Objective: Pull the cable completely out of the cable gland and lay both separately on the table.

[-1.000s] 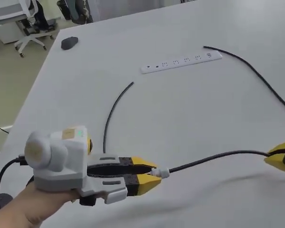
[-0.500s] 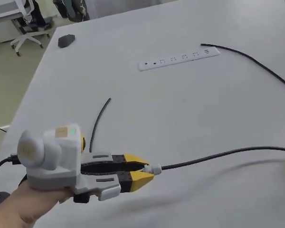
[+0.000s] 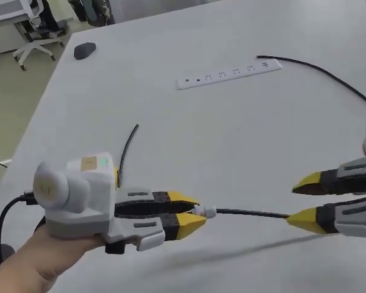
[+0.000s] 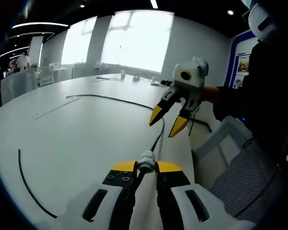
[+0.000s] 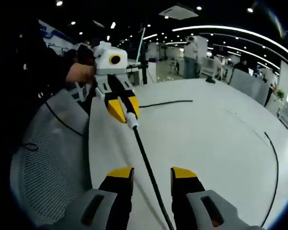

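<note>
Your left tongs (image 3: 197, 211), lower left of the frame, clench the cable gland (image 3: 207, 212). The cable (image 3: 250, 213) runs straight rightward from it, passing between the spread jaws of your right tongs (image 3: 300, 201). I'd close there and pull along that line.

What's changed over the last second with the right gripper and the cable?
The right gripper has let go of the cable, opened its fingers and come back in toward the cable gland. The cable's free tail behind the left gripper got shorter. The left gripper still clamps the gland.
</note>
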Action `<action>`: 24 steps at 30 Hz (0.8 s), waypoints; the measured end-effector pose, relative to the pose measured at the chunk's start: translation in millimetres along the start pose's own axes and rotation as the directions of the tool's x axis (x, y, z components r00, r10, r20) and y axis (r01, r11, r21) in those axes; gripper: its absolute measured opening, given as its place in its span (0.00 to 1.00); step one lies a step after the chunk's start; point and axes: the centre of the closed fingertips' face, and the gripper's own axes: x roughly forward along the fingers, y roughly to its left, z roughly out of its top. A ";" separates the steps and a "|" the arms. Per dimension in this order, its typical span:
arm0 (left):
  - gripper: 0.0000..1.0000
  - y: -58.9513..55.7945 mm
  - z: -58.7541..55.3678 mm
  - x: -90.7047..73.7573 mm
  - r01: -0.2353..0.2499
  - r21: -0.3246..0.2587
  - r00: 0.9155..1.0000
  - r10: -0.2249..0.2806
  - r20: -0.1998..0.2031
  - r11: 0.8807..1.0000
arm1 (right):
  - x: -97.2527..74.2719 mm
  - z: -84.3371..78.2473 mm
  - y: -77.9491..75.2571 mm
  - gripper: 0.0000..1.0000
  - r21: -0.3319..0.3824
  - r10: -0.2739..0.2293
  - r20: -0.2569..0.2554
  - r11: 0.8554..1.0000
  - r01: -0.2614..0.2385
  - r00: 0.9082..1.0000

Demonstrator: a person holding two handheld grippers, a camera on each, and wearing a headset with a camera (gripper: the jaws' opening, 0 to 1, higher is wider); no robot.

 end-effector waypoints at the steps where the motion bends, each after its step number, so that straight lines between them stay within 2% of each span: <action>1: 0.15 -1.7 0.6 1.4 0.005 0.004 1.000 -0.005 0.000 1.000 | 5.4 5.5 6.8 0.24 0.012 0.024 0.004 1.000 -0.024 1.000; 2: 0.15 -2.7 1.2 2.5 0.008 0.010 1.000 -0.008 0.001 1.000 | 12.4 14.9 12.8 0.22 -0.002 0.045 0.023 0.999 -0.045 0.999; 3: 0.15 -3.4 1.4 3.6 0.012 0.011 1.000 -0.012 0.000 1.000 | 16.6 19.2 13.2 0.19 -0.007 0.040 0.029 0.999 -0.040 0.999; 4: 0.15 -4.8 1.5 4.9 0.017 0.015 1.000 -0.017 -0.006 1.000 | 22.0 22.8 17.5 0.16 -0.017 0.062 0.029 0.998 -0.061 0.998; 8: 0.15 -7.2 3.2 6.8 0.022 0.023 1.000 -0.022 -0.004 0.999 | 33.5 19.2 23.6 0.14 -0.042 0.094 -0.006 0.995 -0.094 0.996; 10: 0.15 -9.5 3.2 7.8 0.030 0.021 1.000 -0.030 -0.003 0.999 | 35.8 13.7 21.3 0.12 -0.067 0.085 -0.024 0.994 -0.087 0.996; 14: 0.15 -12.9 2.6 9.2 0.043 0.023 0.999 -0.043 -0.004 0.999 | 35.7 9.7 19.3 0.07 -0.064 0.081 -0.036 0.995 -0.083 0.996; 16: 0.15 -14.5 2.4 9.8 0.051 0.031 0.999 -0.051 -0.008 0.998 | 33.8 9.1 13.7 0.01 -0.099 0.044 -0.032 0.994 -0.047 0.999; 18: 0.15 -14.5 3.7 10.3 0.050 0.029 0.999 -0.050 -0.004 0.998 | 32.2 8.8 16.4 0.00 -0.083 0.058 -0.030 0.995 -0.060 0.998; 22: 0.15 -15.5 4.5 12.1 0.049 0.036 0.999 -0.049 -0.003 0.998 | 30.4 7.1 15.1 0.00 -0.023 0.038 -0.027 0.999 -0.038 0.999; 23: 0.15 -15.1 4.6 12.1 0.046 0.039 0.999 -0.045 -0.004 0.998 | 29.5 5.1 13.9 0.00 -0.007 0.023 -0.036 1.000 -0.024 0.999; 24: 0.15 -14.4 4.7 12.0 0.042 0.043 0.999 -0.042 -0.004 0.998 | 26.8 0.2 7.3 0.00 -0.010 -0.015 -0.051 1.000 0.014 0.999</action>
